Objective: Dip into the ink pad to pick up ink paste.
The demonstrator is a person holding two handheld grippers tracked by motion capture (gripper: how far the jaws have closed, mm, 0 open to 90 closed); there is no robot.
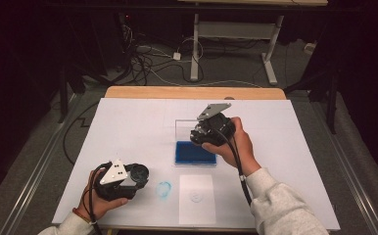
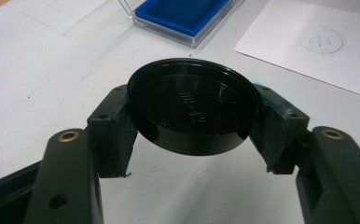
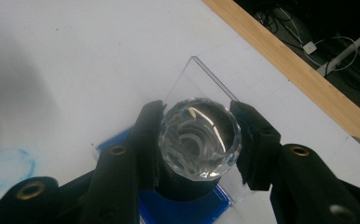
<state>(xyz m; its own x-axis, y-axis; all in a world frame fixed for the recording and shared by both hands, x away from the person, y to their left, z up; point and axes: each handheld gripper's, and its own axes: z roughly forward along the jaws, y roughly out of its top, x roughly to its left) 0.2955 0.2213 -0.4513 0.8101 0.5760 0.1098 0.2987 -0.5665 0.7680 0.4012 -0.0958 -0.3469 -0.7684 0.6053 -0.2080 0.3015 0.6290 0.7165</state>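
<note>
Faceted glass jar (image 3: 199, 140) gripped by right claw (image 3: 199, 142) above blue-lined case (image 1: 195, 152), left claw (image 2: 192, 119) clamping black lid (image 2: 193, 106)

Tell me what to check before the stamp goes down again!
1. Right gripper shut on the stamp: ok.
2. Left gripper shut on the black lid: ok.
3. Blue pad uncovered, its clear cover standing open: ok.
4. Stamp above the pad: ok in the right gripper view.
5. Target sheet flat, its circle mark uncovered: ok.
6. Ink on the stamp's face: cannot tell, it faces down.
</note>
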